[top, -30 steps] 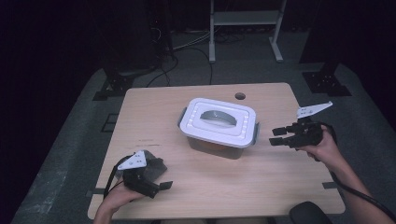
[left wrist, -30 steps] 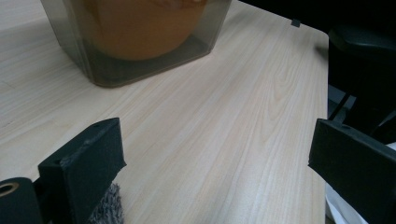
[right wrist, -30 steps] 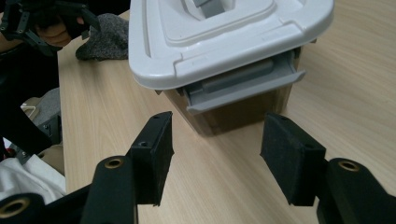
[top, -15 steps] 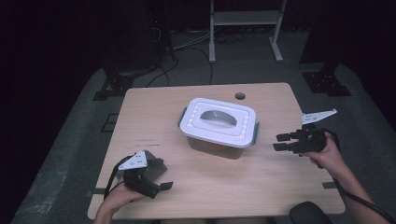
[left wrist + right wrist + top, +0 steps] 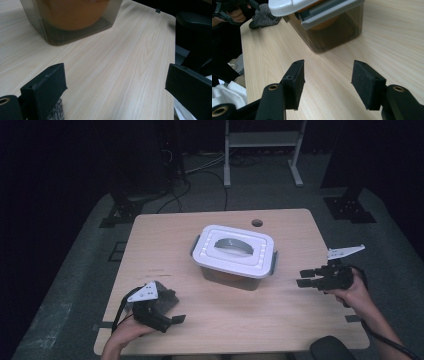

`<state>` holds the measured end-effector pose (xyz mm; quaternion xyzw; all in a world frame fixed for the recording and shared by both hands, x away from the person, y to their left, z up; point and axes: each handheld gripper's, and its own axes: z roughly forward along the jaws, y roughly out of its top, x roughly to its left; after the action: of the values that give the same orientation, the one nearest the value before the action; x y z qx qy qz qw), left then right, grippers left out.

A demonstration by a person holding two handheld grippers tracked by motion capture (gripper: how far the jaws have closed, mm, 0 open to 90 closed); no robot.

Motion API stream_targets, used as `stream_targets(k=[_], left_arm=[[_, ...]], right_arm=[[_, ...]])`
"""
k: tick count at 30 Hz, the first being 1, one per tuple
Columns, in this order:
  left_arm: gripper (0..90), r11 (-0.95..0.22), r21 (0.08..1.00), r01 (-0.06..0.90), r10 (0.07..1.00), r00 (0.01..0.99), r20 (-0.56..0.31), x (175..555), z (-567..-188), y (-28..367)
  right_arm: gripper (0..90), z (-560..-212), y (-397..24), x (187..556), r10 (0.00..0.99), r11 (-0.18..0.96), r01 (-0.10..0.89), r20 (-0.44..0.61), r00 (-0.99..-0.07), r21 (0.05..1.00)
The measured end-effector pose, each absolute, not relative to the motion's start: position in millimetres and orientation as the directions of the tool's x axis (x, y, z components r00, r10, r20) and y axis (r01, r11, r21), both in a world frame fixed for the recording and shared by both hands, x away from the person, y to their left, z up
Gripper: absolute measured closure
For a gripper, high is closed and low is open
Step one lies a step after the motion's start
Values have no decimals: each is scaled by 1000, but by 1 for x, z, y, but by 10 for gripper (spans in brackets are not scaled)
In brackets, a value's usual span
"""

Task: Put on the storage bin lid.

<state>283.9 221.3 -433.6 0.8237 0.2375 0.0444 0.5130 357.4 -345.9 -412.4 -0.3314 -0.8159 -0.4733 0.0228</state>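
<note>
A smoky-walled container [image 5: 235, 276] with a white clip-on lid [image 5: 233, 251] stands mid-table; something orange [image 5: 75, 15] shows through its wall. Near the front left edge, my left gripper [image 5: 175, 308] rests low on the table, open wide, with a grey fuzzy cloth [image 5: 168, 297] beside it. Its jaws frame bare wood in the left gripper view [image 5: 117, 87], and the container [image 5: 72, 27] stands ahead of them. My right gripper [image 5: 304, 277] is held to the right of the container and points at it, open with nothing between its jaws [image 5: 328, 82]. The box [image 5: 332, 30] is a short way beyond them.
The wooden table [image 5: 280, 315] has a cable hole [image 5: 257, 223] near its far edge. Beyond it are a dark floor, stand bases and a white rack [image 5: 262, 140]. A dark chair part [image 5: 330, 349] sits at the front right edge. The other hand [image 5: 234, 12] shows beyond the cloth [image 5: 263, 17].
My right gripper has sunk toward the table and drifted slightly nearer the front edge, jaws at the same width. The left gripper and the container have stayed put.
</note>
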Motion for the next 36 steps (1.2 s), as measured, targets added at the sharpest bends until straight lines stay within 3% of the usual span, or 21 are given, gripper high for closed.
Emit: stream_targets(k=[36], left_arm=[[26, -365, 865, 344, 440, 883, -166, 284, -433, 222]], right_arm=[[418, -446, -356, 336, 522, 272, 604, 412, -747, 749]])
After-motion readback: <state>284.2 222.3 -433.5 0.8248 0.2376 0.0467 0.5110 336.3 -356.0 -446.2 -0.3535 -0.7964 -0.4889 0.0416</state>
